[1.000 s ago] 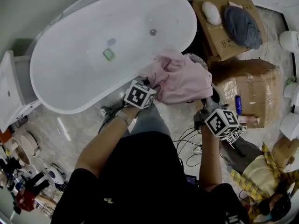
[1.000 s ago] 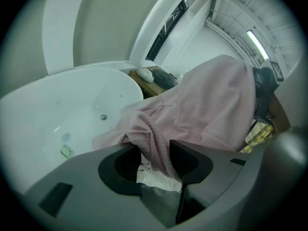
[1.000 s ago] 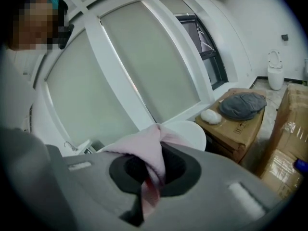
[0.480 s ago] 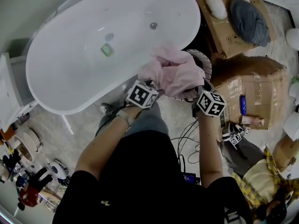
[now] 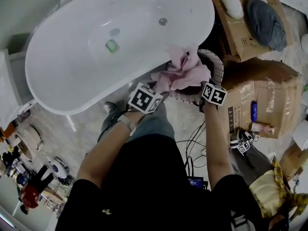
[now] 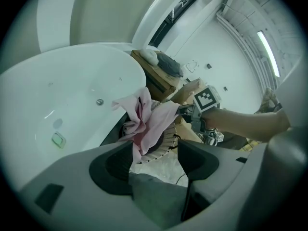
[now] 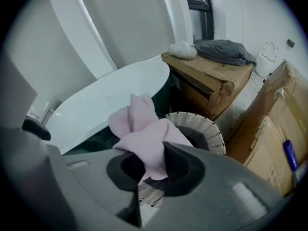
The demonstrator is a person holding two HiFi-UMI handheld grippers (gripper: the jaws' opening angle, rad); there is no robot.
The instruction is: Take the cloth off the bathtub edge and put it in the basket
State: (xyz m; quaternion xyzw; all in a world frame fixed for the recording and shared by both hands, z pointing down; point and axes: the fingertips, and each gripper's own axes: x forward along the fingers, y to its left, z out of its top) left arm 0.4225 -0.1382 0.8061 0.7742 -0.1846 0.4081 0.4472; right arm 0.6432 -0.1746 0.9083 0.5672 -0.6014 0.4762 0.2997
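Observation:
The pink cloth (image 5: 184, 71) hangs bunched over the near rim of a white woven basket (image 5: 220, 64), right beside the white bathtub (image 5: 72, 61). My right gripper (image 5: 202, 84) is shut on the cloth's lower fold (image 7: 144, 141), though its jaws have just been opening a little. In the right gripper view the basket (image 7: 204, 123) lies just beyond the right gripper (image 7: 153, 165). My left gripper (image 5: 161, 88) has just been opening and its jaws stand wide apart. In the left gripper view an edge of the cloth (image 6: 144, 126) trails past the left finger of the left gripper (image 6: 155, 150), unpinched.
Taped cardboard boxes (image 5: 262, 93) stand right of the basket. One at the back carries a grey garment (image 5: 267, 18) and a white lump (image 5: 232, 3). A green object (image 5: 112, 45) lies in the tub. Cables (image 5: 192, 143) cross the floor. A second person (image 5: 276, 191) crouches at the lower right.
Both grippers have come down with the cloth. The right one swung in from beside the boxes to the basket's rim. The cloth, spread wide before, now hangs bunched over the basket.

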